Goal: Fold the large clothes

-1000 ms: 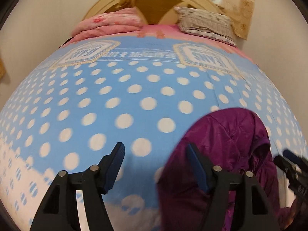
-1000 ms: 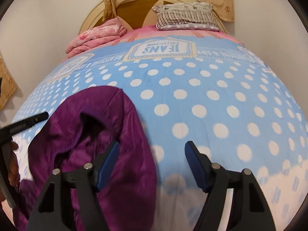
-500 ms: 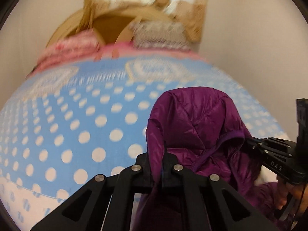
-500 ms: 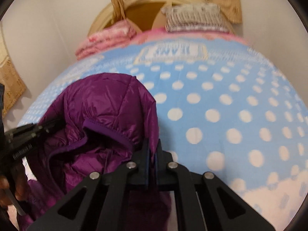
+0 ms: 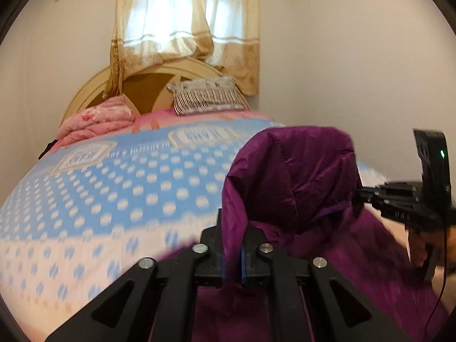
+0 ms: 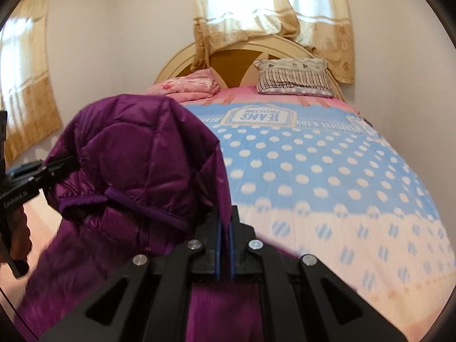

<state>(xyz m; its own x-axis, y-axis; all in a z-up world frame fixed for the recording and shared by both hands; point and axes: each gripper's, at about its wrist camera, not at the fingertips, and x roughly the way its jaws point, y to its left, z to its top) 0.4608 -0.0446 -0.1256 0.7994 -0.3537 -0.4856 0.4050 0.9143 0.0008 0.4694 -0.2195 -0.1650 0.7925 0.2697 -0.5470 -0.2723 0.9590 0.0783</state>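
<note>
Both tongs, wide open a second ago, now pinch the purple jacket — left tongs easing slightly, right tongs clamped. The jacket has risen off the bed, filling the lower frame — ready to spread flat.

Bed w/ polka-dot cover, arched headboard, curtained window behind, pale walls.

Purple quilted jacket, blue white-dotted bedspread, pink blanket, striped pillow.
</note>
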